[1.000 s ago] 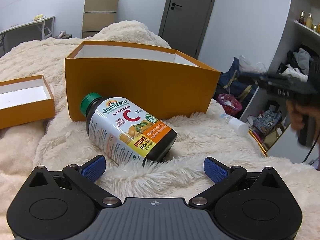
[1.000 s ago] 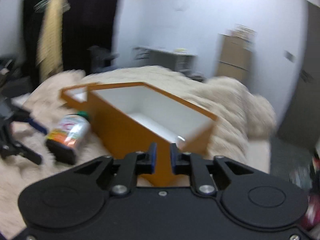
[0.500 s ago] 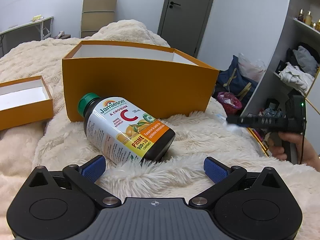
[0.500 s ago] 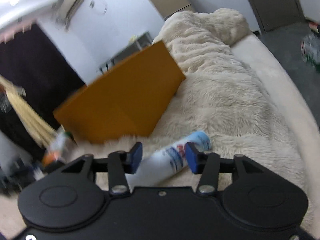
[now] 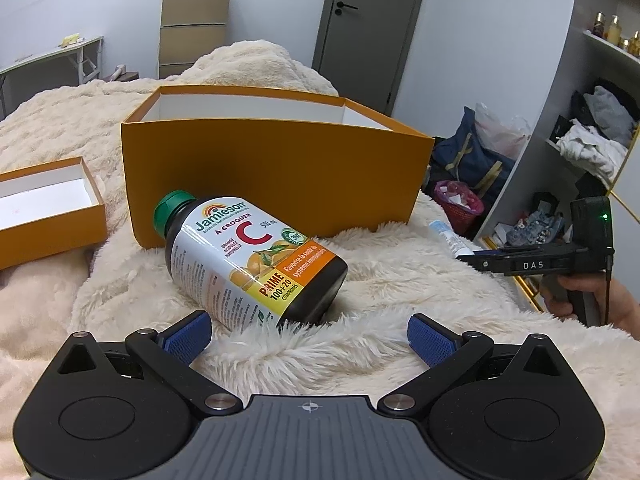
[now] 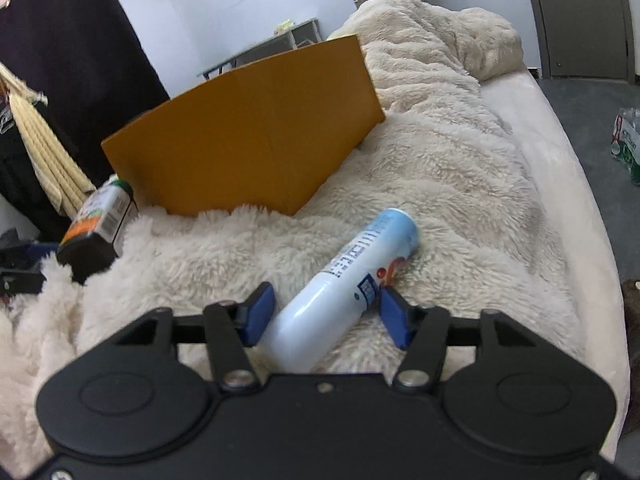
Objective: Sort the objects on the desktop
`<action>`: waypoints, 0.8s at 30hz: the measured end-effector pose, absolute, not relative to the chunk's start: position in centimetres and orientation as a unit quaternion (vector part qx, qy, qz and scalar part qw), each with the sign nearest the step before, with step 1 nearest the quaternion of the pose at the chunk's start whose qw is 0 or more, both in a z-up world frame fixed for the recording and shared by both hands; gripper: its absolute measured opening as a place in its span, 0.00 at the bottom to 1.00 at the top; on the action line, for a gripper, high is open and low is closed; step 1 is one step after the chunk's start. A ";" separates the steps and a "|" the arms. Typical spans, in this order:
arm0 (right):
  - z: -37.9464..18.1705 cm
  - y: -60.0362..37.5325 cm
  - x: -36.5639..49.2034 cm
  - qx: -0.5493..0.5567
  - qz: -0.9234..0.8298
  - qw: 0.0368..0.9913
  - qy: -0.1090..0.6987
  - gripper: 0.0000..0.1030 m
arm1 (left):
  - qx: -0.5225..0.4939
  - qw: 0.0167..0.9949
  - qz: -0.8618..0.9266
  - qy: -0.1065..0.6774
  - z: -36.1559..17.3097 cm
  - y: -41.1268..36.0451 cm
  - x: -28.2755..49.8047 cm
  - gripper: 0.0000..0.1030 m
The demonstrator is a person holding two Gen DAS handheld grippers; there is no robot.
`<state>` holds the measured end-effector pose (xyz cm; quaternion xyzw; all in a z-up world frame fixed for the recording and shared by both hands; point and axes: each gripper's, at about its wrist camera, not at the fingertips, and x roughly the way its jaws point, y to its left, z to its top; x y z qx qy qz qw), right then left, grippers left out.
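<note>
The Jamieson vitamin C bottle (image 5: pixel 248 264) is lying on its side against the orange box's (image 5: pixel 276 184) front wall. The left gripper (image 5: pixel 308 334) is gaping before it. The right gripper (image 6: pixel 326 316) is straddling the white spray can (image 6: pixel 348 284) near the box's corner, jaws apart.

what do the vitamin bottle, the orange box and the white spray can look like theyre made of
Vitamin bottle: dark glossy plastic probably, glare on its printed label, green ribbed cap.
Orange box: matte cardboard, thin straight walls, white inside.
Spray can: likely metal, smooth glossy cylinder with a highlight streak; could be plastic.
</note>
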<state>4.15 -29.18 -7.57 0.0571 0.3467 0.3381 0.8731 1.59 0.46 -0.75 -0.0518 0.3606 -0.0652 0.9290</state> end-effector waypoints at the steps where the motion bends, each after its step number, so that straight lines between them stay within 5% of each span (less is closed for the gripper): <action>1: -7.3 -29.6 4.1 0.067 0.336 0.877 0.337 0.38 | -0.052 0.929 -0.065 0.360 -0.8 0.5 1.6 1.00; 9: -6.6 -31.0 4.2 0.101 0.337 0.882 0.313 0.32 | -0.047 0.928 -0.066 0.362 -1.2 0.3 1.6 1.00; 21: -9.7 -29.4 5.4 0.062 0.325 0.868 0.371 0.39 | -0.045 0.928 -0.068 0.364 -1.4 0.2 1.8 1.00; 24: -9.6 -29.5 5.2 0.062 0.321 0.872 0.363 0.33 | -0.045 0.928 -0.068 0.363 -1.3 0.1 1.8 1.00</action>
